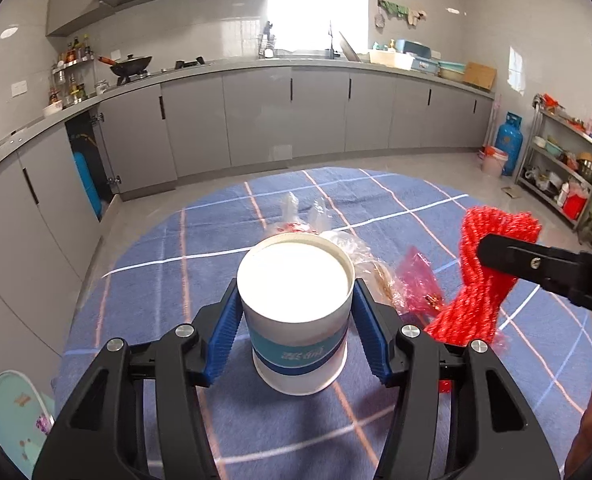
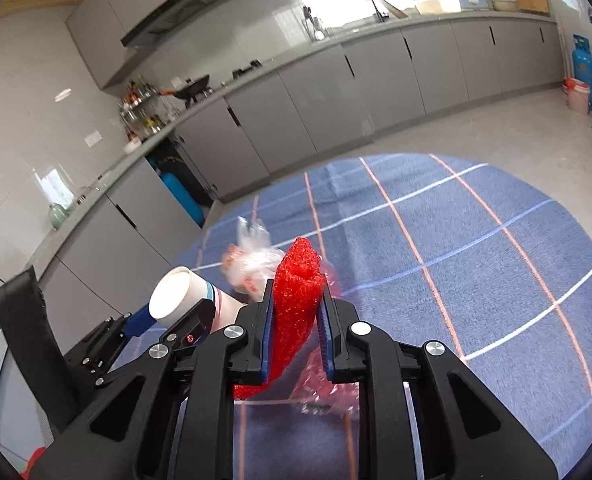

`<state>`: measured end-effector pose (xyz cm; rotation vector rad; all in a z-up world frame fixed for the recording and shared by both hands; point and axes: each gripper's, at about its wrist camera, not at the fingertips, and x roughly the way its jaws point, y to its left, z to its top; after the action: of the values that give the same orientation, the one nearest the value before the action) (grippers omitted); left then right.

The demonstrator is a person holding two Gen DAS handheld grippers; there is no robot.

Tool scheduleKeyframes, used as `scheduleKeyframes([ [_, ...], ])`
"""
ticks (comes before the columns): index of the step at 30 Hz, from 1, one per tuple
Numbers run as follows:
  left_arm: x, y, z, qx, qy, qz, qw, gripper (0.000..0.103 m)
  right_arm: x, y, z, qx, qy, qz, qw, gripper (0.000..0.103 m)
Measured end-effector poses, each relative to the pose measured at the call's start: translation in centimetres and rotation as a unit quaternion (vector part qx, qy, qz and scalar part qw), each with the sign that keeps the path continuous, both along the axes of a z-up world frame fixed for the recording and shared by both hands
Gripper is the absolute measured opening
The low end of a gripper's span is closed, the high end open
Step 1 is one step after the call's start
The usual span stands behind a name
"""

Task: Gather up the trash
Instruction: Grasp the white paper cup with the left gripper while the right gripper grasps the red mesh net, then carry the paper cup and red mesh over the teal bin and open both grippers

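My left gripper point(image 1: 294, 300) is shut on a white paper cup point(image 1: 296, 304) with a blue band, holding it upright just above the blue checked tablecloth point(image 1: 200, 240). The cup also shows in the right wrist view point(image 2: 184, 296). My right gripper point(image 2: 296, 312) is shut on a red mesh net point(image 2: 297, 296) and holds it above the cloth; the net also shows in the left wrist view point(image 1: 483, 276), to the right of the cup. A clear plastic bag point(image 1: 335, 244) and a pink-red wrapper point(image 1: 417, 280) lie on the cloth behind the cup.
The round table stands in a kitchen. Grey cabinets point(image 1: 256, 116) run along the far wall. A blue gas cylinder point(image 1: 508, 142) and a metal shelf point(image 1: 563, 160) stand at the right. A pale green chair point(image 1: 12, 420) is at the left front.
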<state>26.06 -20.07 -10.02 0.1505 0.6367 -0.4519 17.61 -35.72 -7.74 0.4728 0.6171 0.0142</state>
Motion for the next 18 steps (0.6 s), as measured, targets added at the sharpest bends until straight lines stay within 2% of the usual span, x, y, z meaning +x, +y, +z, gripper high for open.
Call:
scheduleKeyframes([
  [7, -4.2, 4.4, 2.1, -0.005, -0.017, 0.026, 0.9995, 0.054, -2.5, 3.6, 1.5, -0.021, -0.016, 0.018, 1.0, 0.02],
  [18, -9.0, 12.6, 2.5, -0.008, 0.001, 0.087, 0.9962, 0.055, -4.9, 11.0, 1.3, -0.032, -0.015, 0.066, 0.997, 0.02],
])
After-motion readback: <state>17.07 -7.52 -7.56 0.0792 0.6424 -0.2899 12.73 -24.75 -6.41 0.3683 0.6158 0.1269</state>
